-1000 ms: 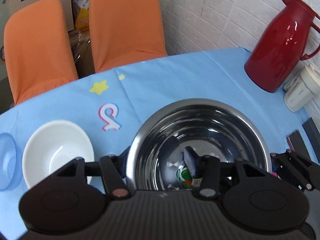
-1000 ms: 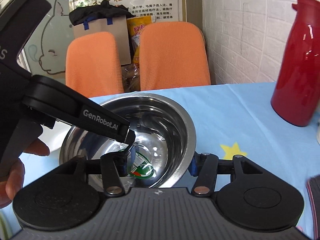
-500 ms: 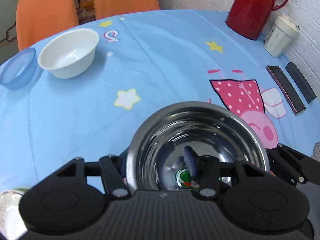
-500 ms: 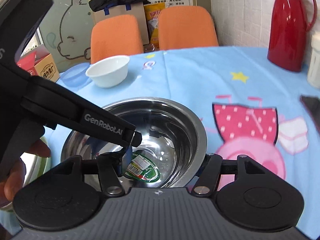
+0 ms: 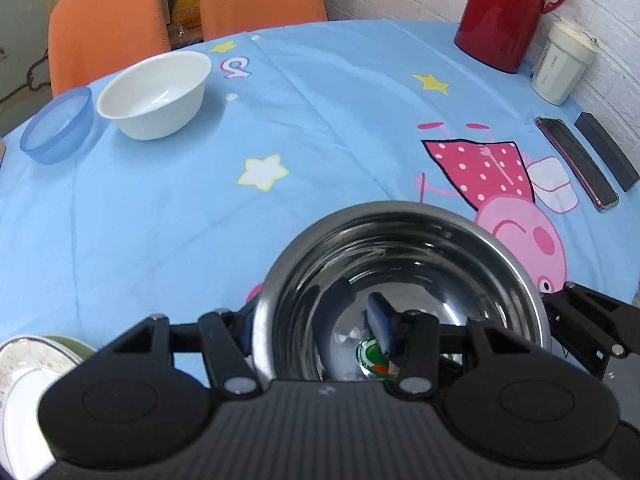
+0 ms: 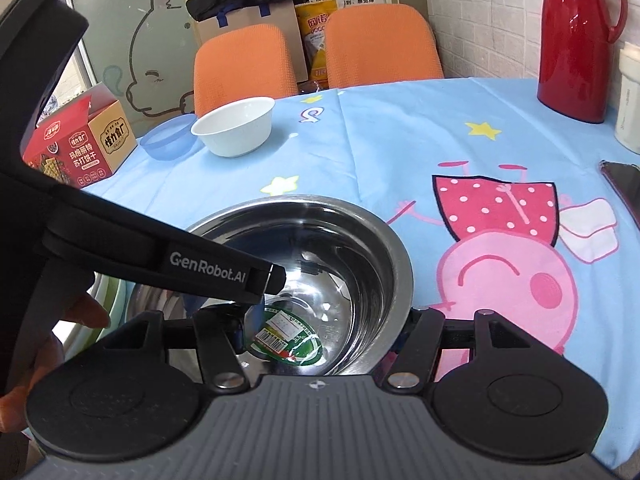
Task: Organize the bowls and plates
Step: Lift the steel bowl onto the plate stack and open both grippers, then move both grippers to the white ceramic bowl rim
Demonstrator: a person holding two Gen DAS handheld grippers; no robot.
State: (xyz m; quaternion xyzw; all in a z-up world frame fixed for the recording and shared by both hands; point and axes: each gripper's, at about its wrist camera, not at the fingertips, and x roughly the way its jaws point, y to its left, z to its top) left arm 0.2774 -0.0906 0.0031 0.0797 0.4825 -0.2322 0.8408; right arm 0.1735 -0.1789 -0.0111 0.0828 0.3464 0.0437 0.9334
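A steel bowl point(image 5: 400, 264) point(image 6: 320, 248) with a green label inside is held over the near part of the blue table. My left gripper point(image 5: 312, 332) is shut on its near-left rim, one finger inside, one outside. My right gripper point(image 6: 320, 332) is shut on its rim from the other side. A white bowl point(image 5: 156, 92) point(image 6: 236, 124) and a blue translucent bowl point(image 5: 56, 124) point(image 6: 170, 142) sit at the far left. A stack of plates point(image 5: 24, 376) lies at the lower left, just beside the steel bowl.
A red thermos point(image 5: 508, 12) point(image 6: 576, 40) and a white cup point(image 5: 560, 64) stand at the far right by the wall. A phone point(image 5: 576, 160) and a black bar point(image 5: 606, 150) lie at the right edge. A snack box point(image 6: 80, 140) sits far left. Two orange chairs point(image 6: 380, 44) stand behind.
Both grippers carried the steel bowl back from the far side of the table toward the near edge. The stack of plates has come into view at the lower left.
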